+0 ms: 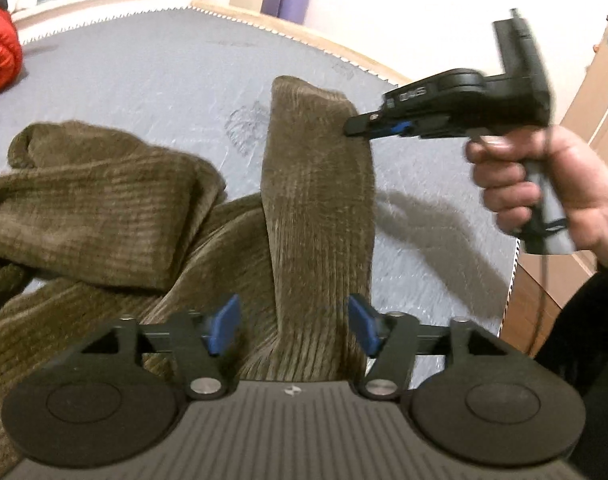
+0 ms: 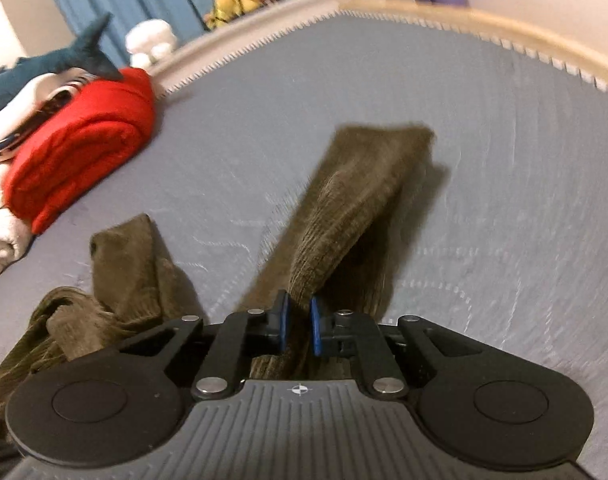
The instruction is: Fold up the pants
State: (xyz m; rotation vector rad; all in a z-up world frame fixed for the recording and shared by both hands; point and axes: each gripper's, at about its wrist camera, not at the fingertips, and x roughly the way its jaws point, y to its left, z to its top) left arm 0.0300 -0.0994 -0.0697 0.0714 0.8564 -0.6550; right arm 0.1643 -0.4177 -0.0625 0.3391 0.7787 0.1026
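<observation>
Two grippers over brown corduroy pants (image 1: 103, 208) on a grey mat (image 1: 163, 72), right gripper (image 2: 297, 316) pinching one lifted leg edge, left gripper (image 1: 293, 320) spread wide around that leg, pads clear of cloth, red folded garment (image 2: 79, 140) well apart.

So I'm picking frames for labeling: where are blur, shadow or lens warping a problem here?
Left wrist view: the right tool and hand are motion-smeared, and the raised pant leg casts a dark shadow on the grey mat. Right wrist view: the pant leg's far end is smeared, and the mat's edge bows from fisheye distortion.
</observation>
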